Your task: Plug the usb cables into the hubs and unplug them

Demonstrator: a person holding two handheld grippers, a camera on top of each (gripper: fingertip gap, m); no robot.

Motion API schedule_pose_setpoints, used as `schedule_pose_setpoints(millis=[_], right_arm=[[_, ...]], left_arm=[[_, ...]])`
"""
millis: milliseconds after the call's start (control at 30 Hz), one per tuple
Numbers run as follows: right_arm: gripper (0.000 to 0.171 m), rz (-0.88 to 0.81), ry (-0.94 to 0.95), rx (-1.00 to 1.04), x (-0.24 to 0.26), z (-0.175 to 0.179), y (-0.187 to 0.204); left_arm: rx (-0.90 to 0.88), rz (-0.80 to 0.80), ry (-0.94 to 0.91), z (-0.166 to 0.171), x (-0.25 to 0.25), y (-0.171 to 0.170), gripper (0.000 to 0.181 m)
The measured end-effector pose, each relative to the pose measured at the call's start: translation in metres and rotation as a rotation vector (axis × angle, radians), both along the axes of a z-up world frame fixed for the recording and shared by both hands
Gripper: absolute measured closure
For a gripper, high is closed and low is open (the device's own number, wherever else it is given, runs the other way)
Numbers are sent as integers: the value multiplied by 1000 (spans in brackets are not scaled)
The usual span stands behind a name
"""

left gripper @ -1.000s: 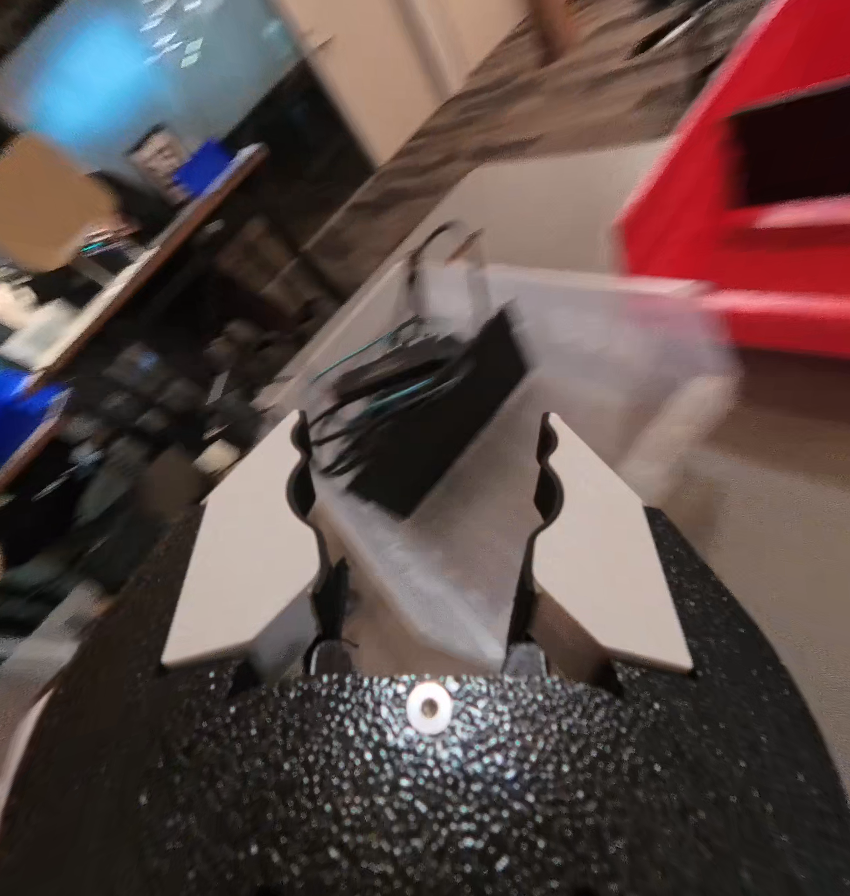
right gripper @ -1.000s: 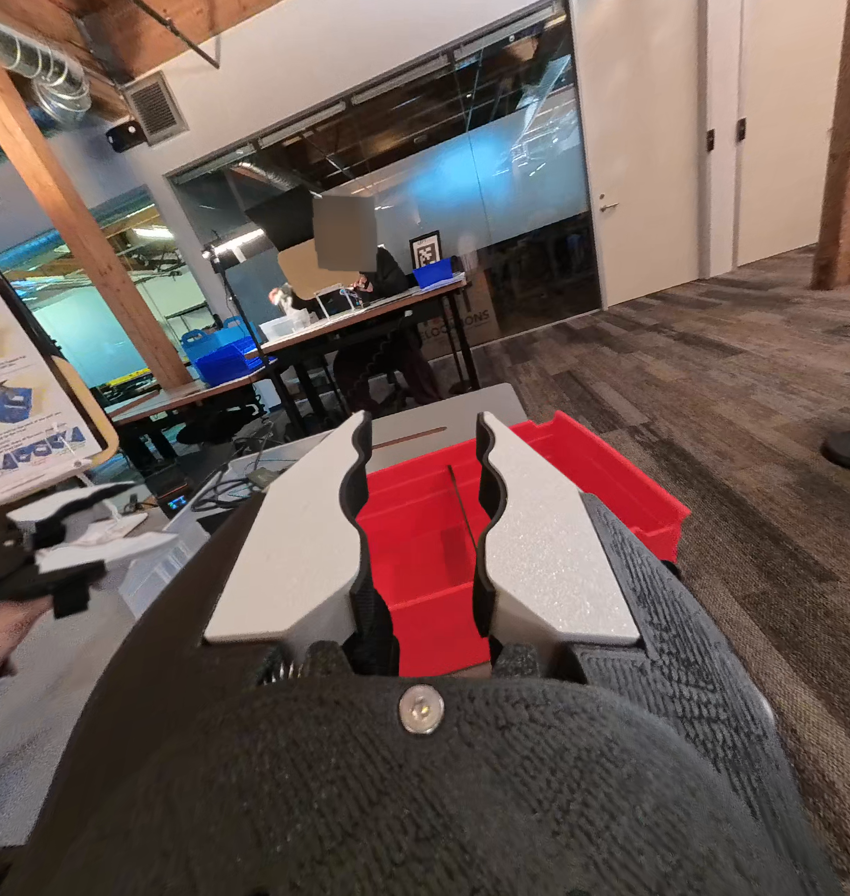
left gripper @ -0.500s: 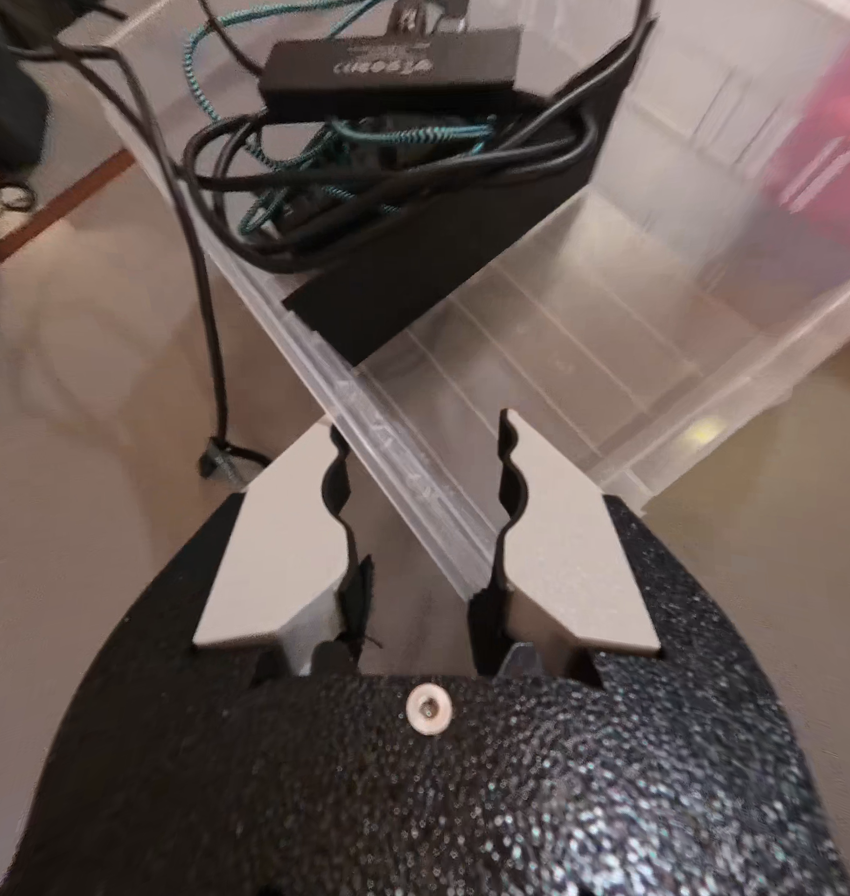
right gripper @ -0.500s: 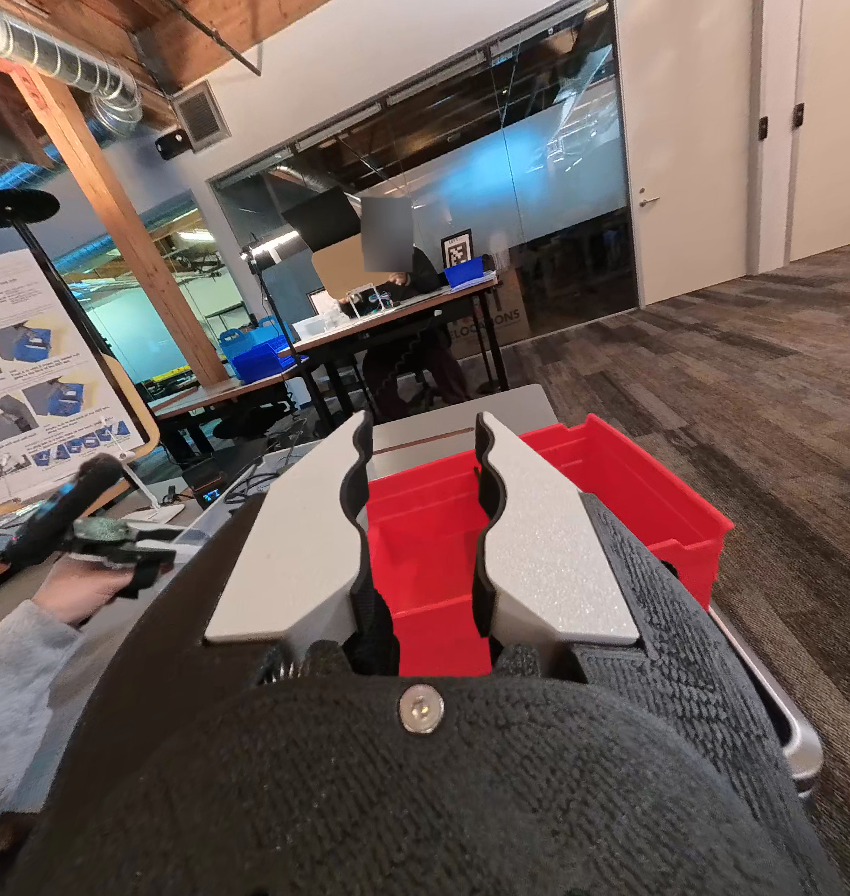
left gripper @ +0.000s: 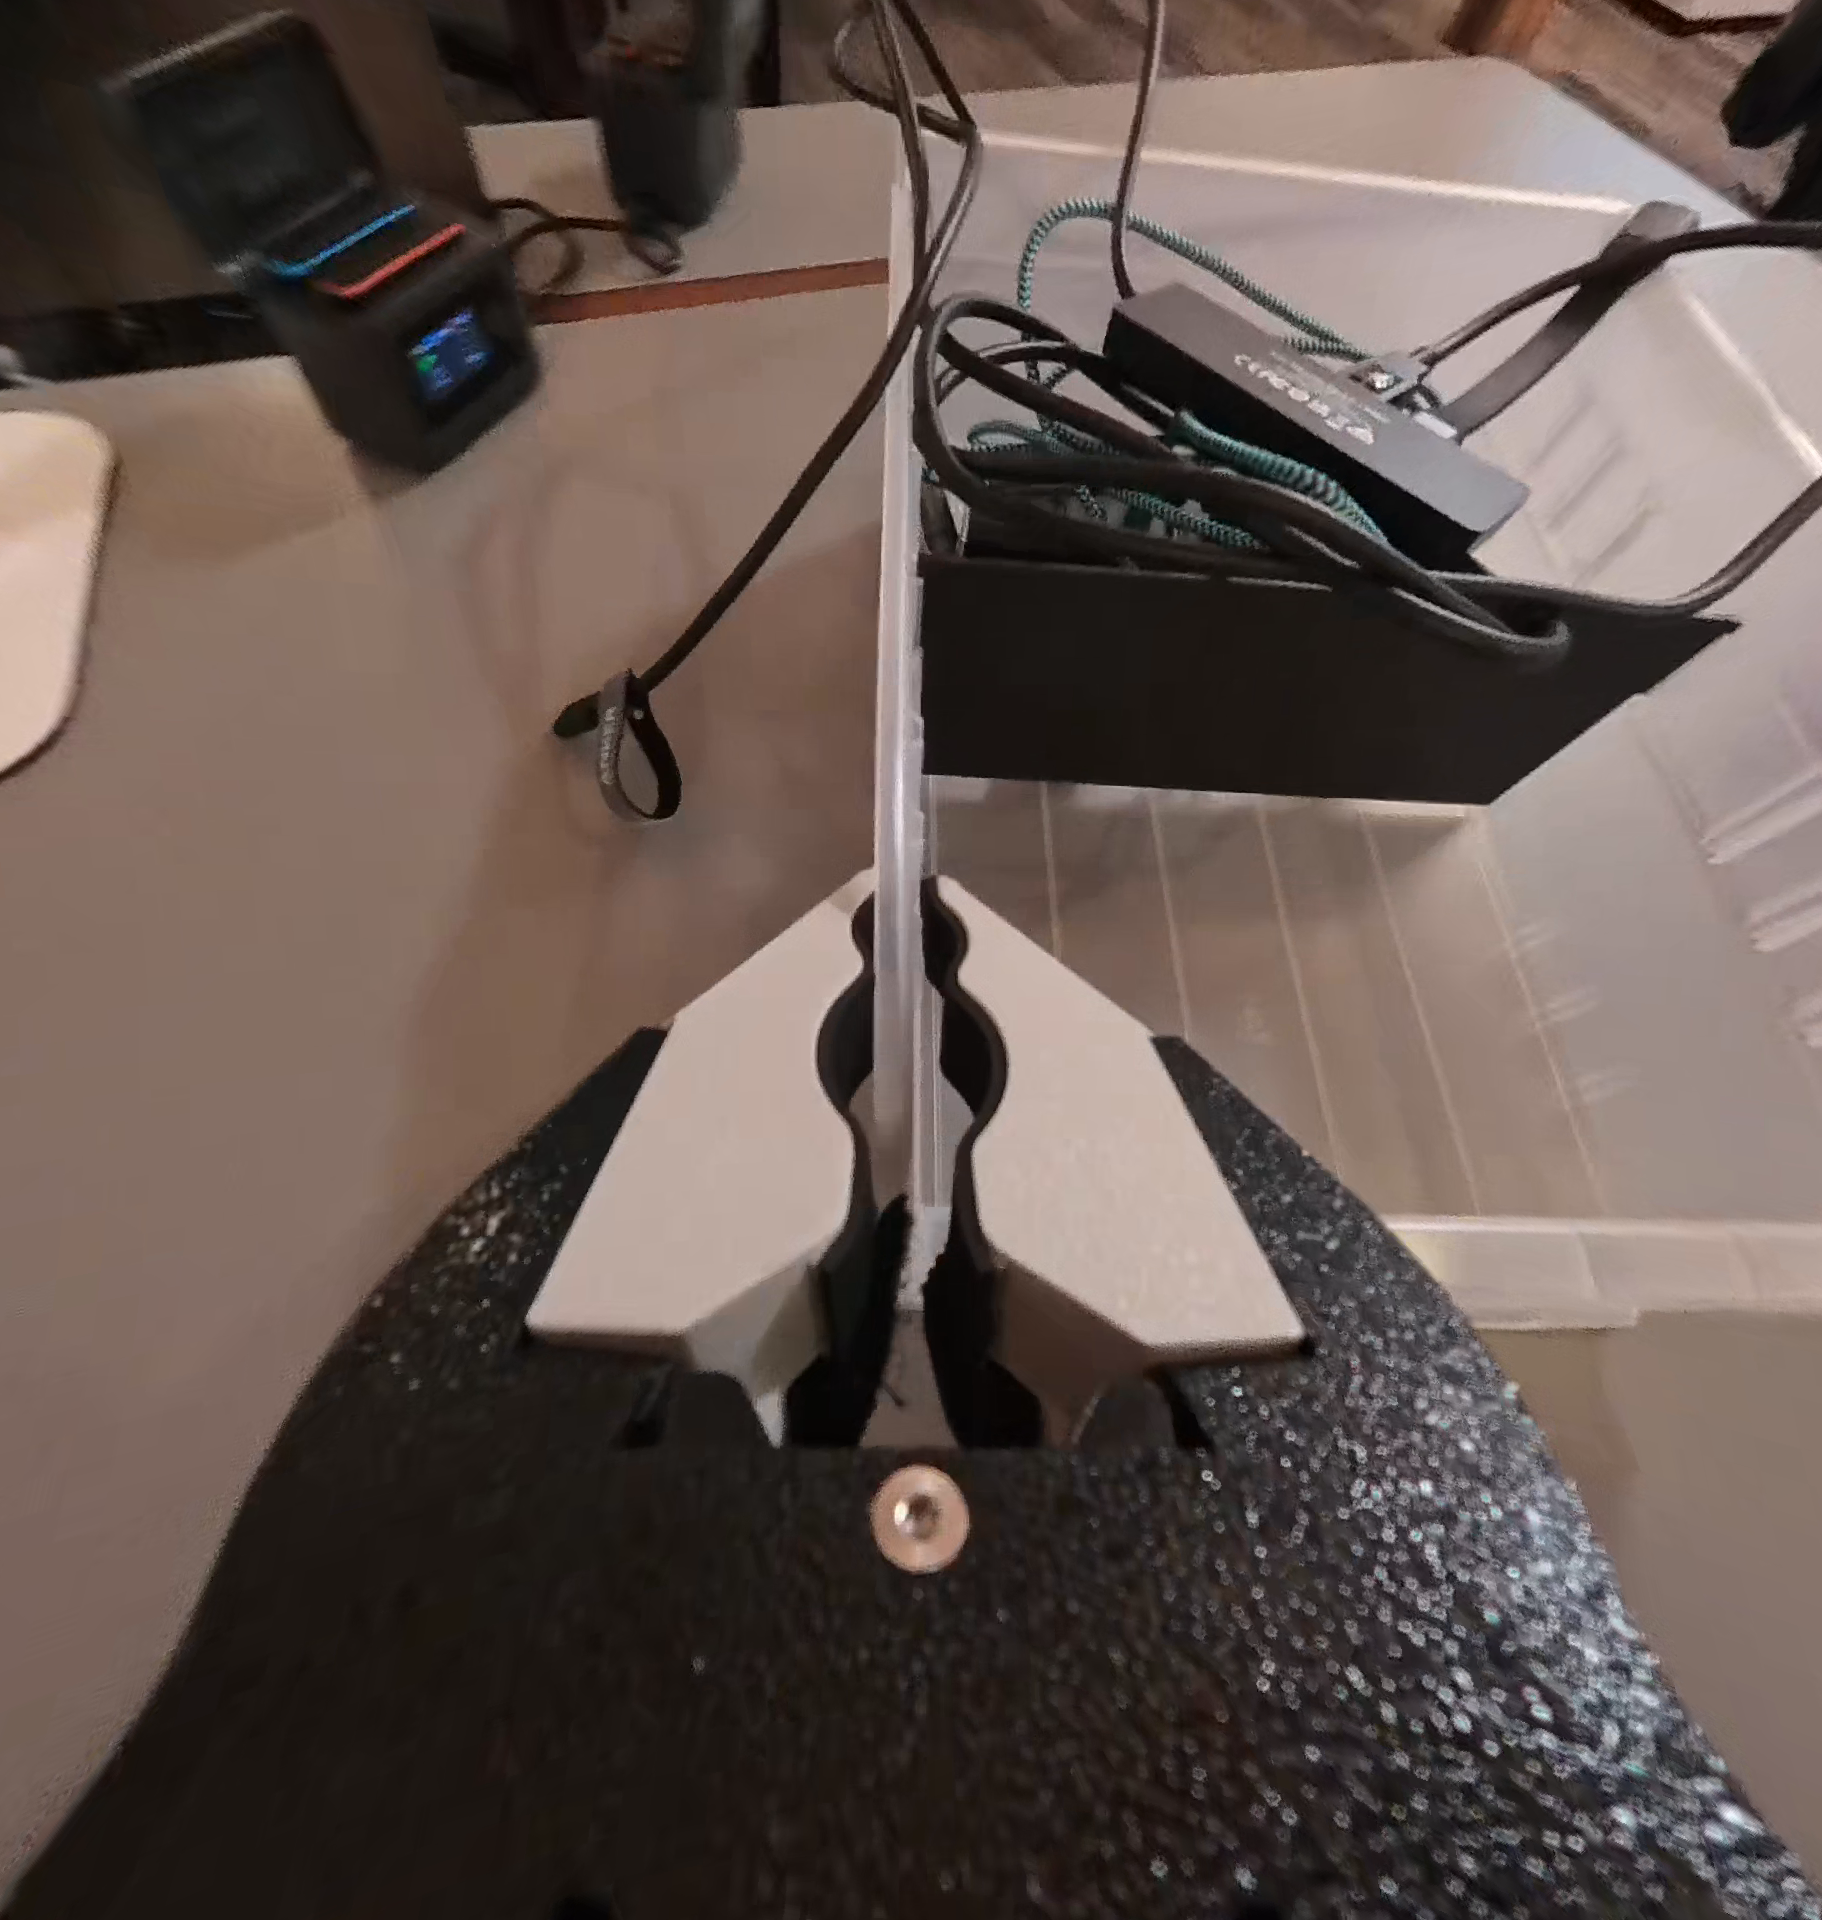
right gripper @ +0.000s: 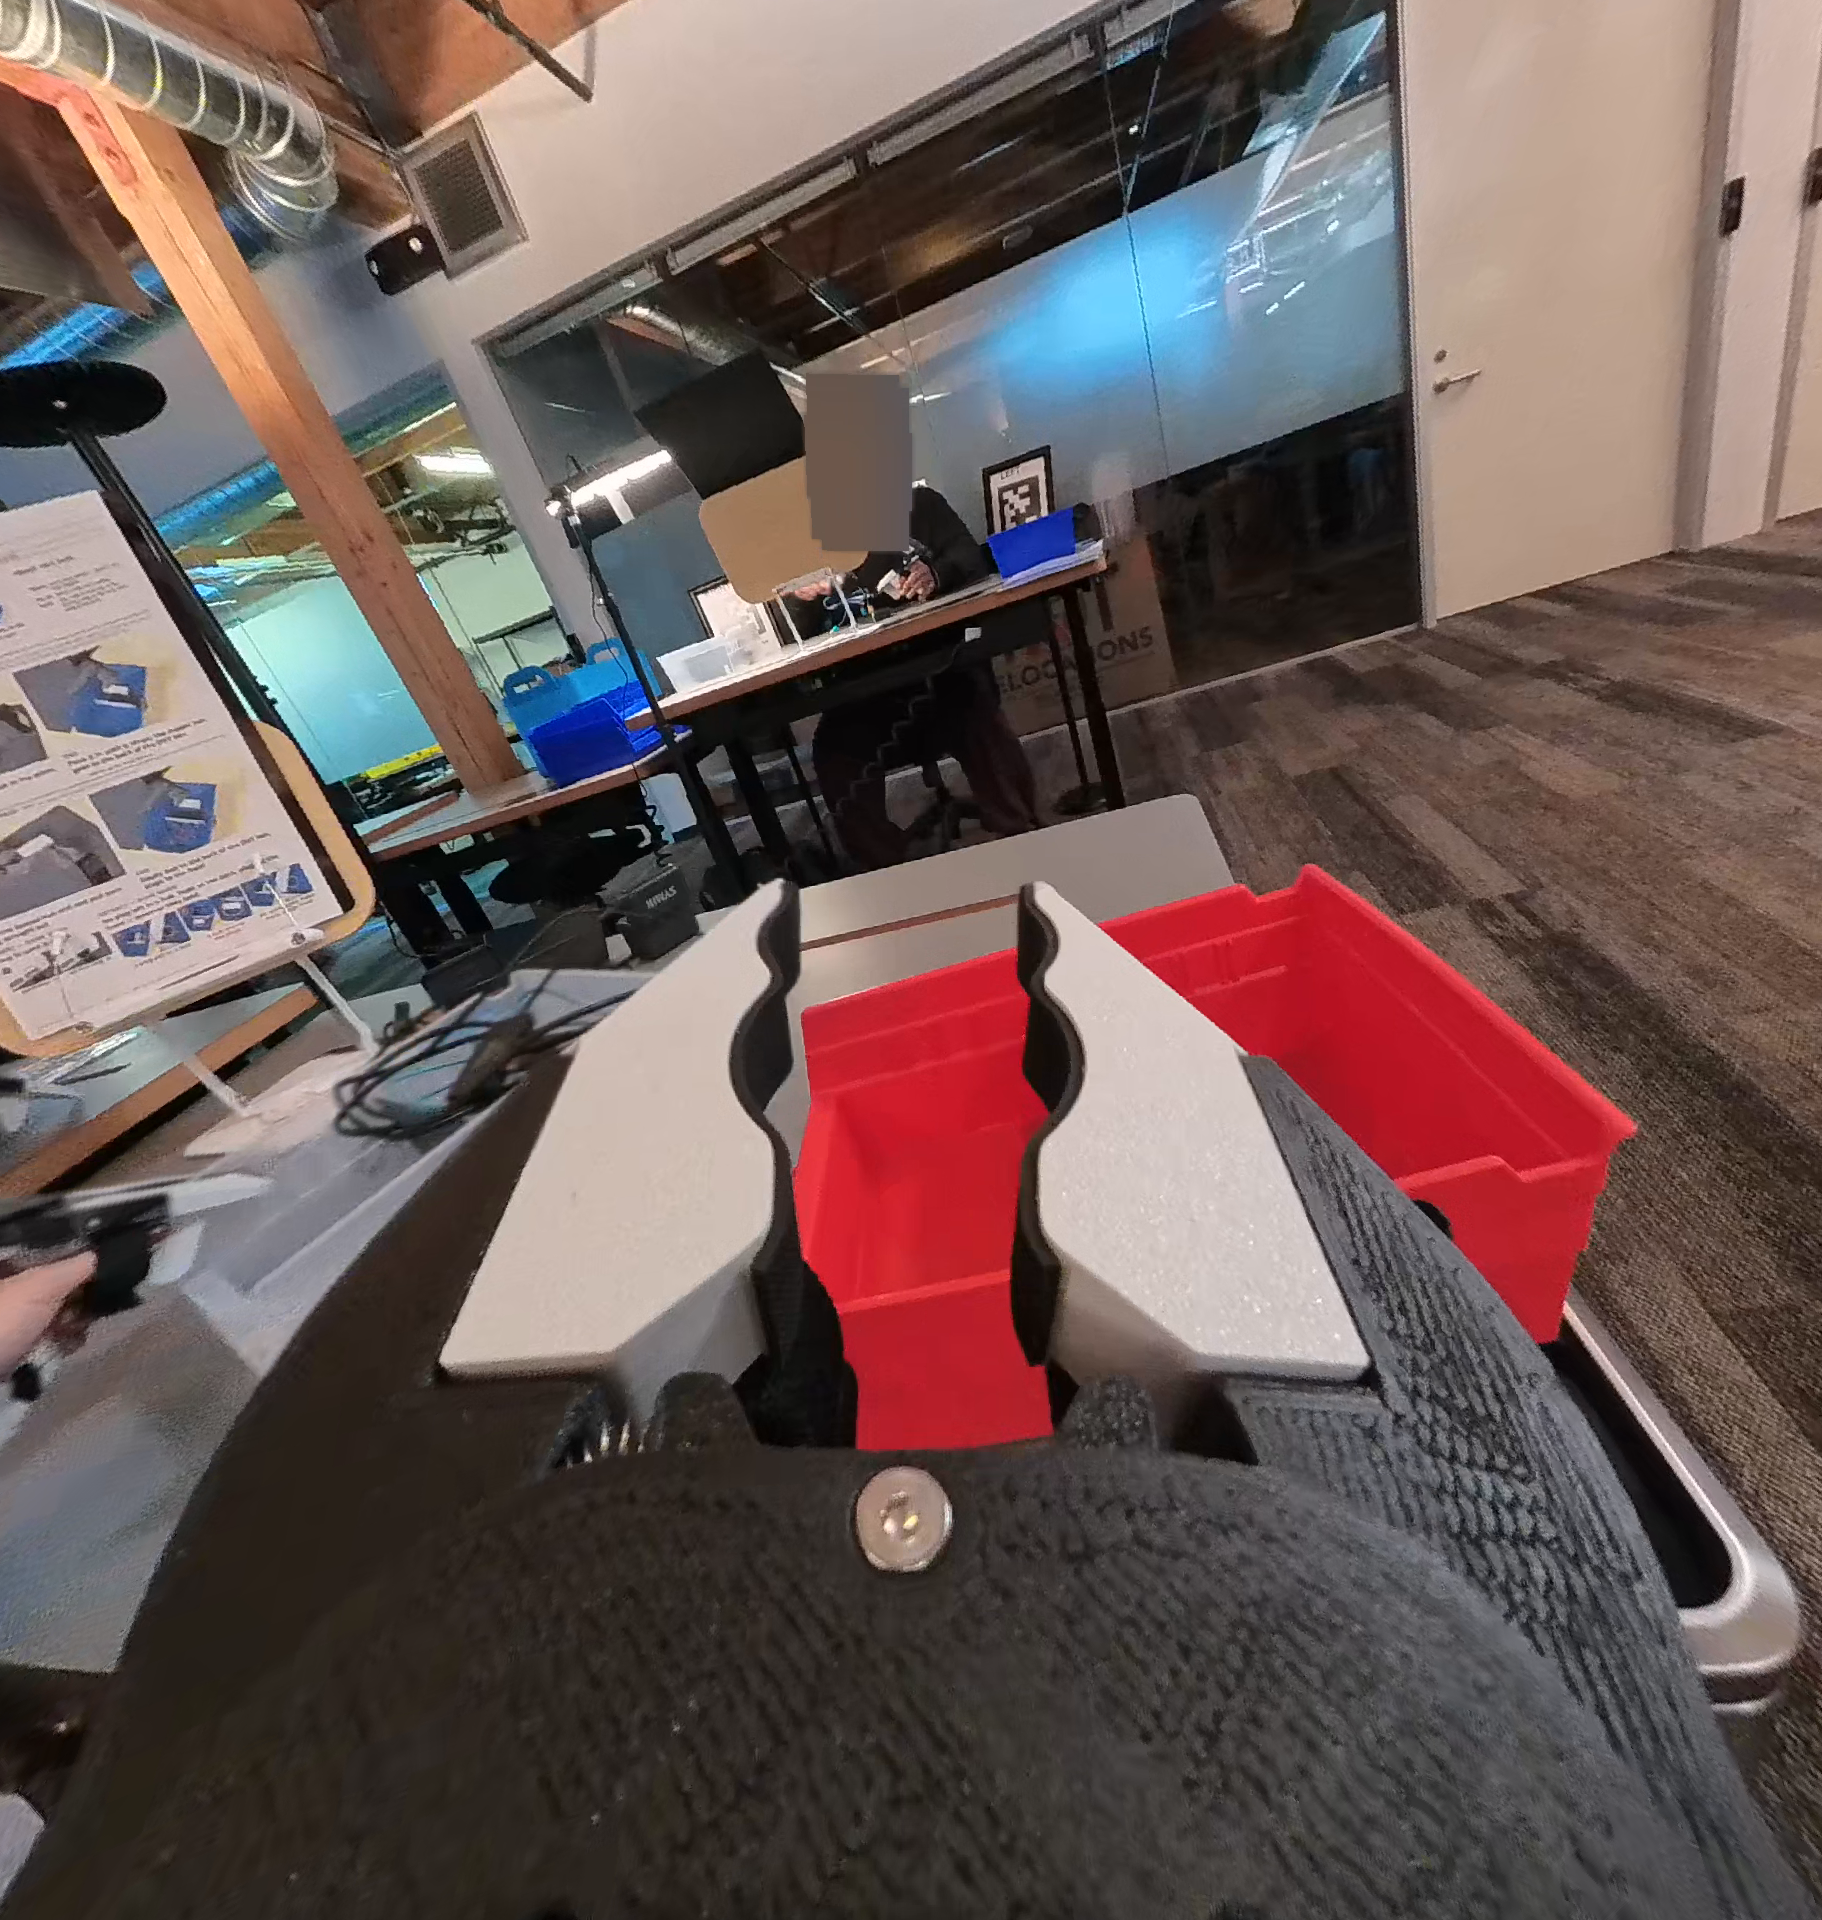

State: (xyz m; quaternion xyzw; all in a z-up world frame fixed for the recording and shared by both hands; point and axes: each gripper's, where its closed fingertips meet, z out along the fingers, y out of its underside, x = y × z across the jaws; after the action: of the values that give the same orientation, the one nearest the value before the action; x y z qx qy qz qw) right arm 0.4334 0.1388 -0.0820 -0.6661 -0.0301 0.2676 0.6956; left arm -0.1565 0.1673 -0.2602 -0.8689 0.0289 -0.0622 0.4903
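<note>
My left gripper point(left gripper: 902, 914) is shut on the near wall of a clear plastic bin point(left gripper: 1458, 1039). Inside the bin, a black tray point(left gripper: 1250, 696) holds a black usb hub point(left gripper: 1312, 426) on a tangle of black and teal-braided cables point(left gripper: 1094, 488). One black cable point(left gripper: 782, 520) hangs out over the bin wall onto the table, its end with a strap loop point(left gripper: 626, 758). My right gripper point(right gripper: 902, 914) is open and empty, held up in the air over an empty red bin point(right gripper: 1302, 1091). The left gripper point(right gripper: 65, 1226) shows blurred at the left edge of the right wrist view.
A small black device with a lit screen point(left gripper: 408, 343) stands on the beige table point(left gripper: 263, 935) left of the clear bin. A white pad point(left gripper: 3, 582) lies at the far left. An instruction board point(right gripper: 107, 779) stands at the left. A person sits at a far desk point(right gripper: 886, 644). My right fingertips sit around 60 centimetres from my left ones.
My left gripper swung down and round to the clear bin's wall and shut on it. My right gripper lifted its aim slightly and stayed open over the red bin.
</note>
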Motion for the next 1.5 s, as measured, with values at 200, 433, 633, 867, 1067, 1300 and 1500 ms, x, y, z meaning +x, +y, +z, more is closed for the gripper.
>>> schedule_pose_setpoints(millis=[200, 433, 633, 867, 1067, 1300, 1500], right_arm=[[130, 3, -3, -38, -7, -4, 5], [123, -62, -59, -175, -7, -28, 19], [102, -188, -39, -412, 19, -78, 38], [94, -45, -58, -659, 5, -133, 33], [97, -97, -303, -762, 0, -159, 47], [103, -80, -397, -901, -19, -179, 48], [107, 29, -480, -772, -34, -176, 65]], left_arm=[[33, 144, -1, 2, -68, -67, 180], [43, 316, -14, 2, -142, -127, 180], [33, 406, -12, 4, -169, -151, 178], [264, 496, 165, 76, -164, -159, 140], [286, 393, 245, 105, -123, -144, 135], [207, 337, 433, 107, -99, -133, 132], [211, 262, 406, 105, -78, -123, 134]])
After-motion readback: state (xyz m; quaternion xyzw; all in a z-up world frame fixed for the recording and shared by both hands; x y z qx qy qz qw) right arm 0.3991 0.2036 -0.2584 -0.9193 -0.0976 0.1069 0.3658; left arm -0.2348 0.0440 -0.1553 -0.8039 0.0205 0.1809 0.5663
